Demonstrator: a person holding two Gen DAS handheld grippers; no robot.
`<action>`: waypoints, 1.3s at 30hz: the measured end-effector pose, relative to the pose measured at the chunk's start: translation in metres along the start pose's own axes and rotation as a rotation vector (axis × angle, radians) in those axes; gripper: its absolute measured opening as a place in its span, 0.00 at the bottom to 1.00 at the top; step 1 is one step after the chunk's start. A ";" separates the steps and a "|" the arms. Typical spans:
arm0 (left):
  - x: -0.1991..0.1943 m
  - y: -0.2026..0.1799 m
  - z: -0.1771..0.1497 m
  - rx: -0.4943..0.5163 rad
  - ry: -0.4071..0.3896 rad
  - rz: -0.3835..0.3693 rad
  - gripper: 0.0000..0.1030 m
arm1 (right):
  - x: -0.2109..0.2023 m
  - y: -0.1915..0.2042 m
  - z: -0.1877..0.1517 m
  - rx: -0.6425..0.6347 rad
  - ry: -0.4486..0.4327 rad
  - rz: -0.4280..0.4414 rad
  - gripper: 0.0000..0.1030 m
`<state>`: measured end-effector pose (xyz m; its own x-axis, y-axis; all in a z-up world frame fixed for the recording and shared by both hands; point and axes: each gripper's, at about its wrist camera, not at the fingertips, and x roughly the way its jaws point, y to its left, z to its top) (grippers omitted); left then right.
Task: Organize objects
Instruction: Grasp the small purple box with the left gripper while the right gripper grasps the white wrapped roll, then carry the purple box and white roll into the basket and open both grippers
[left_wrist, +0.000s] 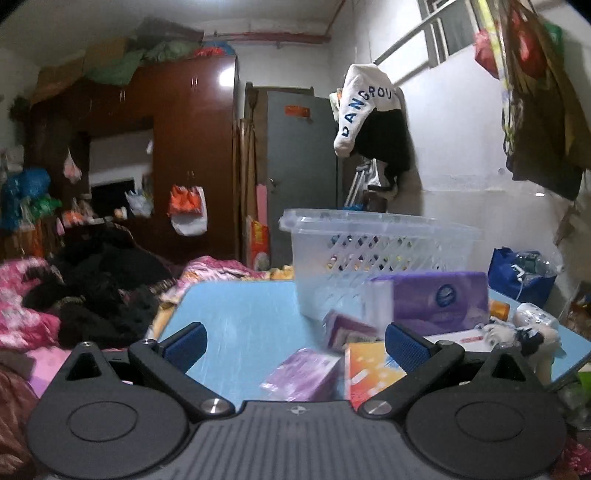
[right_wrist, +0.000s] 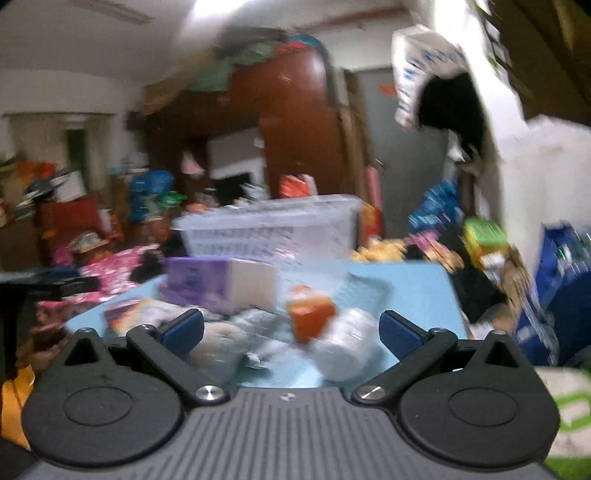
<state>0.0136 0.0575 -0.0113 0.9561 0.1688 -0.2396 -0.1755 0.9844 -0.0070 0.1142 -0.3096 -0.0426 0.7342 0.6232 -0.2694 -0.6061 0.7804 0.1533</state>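
Both tongs wide apart, holding nothing: left gripper (left_wrist: 293, 341), right gripper (right_wrist: 291, 330). Above blue table (left_wrist: 236, 314), near clear basket (left_wrist: 369, 247).

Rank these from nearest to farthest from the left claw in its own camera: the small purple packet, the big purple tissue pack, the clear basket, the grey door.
1. Small purple packet, just ahead on the table.
2. Big purple tissue pack, right of centre.
3. Clear basket, behind the pack.
4. Grey door, far wall.
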 end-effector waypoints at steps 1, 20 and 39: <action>0.001 0.009 -0.004 -0.004 -0.007 -0.016 1.00 | 0.006 -0.004 -0.002 -0.005 0.006 -0.028 1.00; 0.036 0.021 -0.040 0.090 0.044 -0.123 0.70 | 0.053 -0.010 -0.023 -0.034 0.063 -0.049 0.65; 0.033 0.024 -0.034 0.082 0.005 -0.088 0.46 | 0.045 -0.012 -0.018 -0.093 -0.031 -0.075 0.51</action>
<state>0.0332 0.0848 -0.0525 0.9657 0.0818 -0.2466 -0.0714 0.9961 0.0510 0.1493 -0.2916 -0.0737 0.7868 0.5655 -0.2472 -0.5737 0.8178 0.0447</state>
